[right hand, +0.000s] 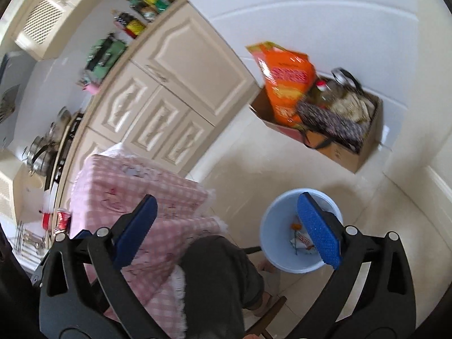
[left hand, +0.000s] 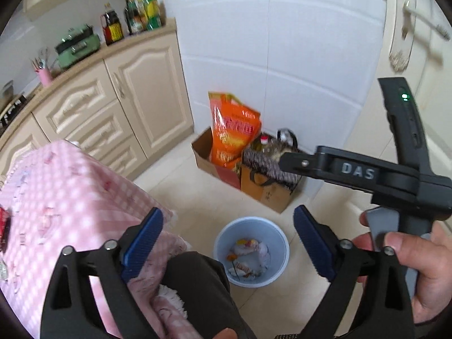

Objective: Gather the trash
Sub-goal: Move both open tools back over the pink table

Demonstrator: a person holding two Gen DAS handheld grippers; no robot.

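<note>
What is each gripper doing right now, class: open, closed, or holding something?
Left gripper: open, holding nothing, above the blue bin.
Right gripper: open, holding nothing.

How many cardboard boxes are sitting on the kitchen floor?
2. One open box holds the orange bag; the second box stands touching it on its right, by the white wall, holding a dark patterned bag. Others may be out of view.

Black gripper (left hand: 227, 247) frames, blue ribbed pads (left hand: 142, 247), silver screws.
</note>
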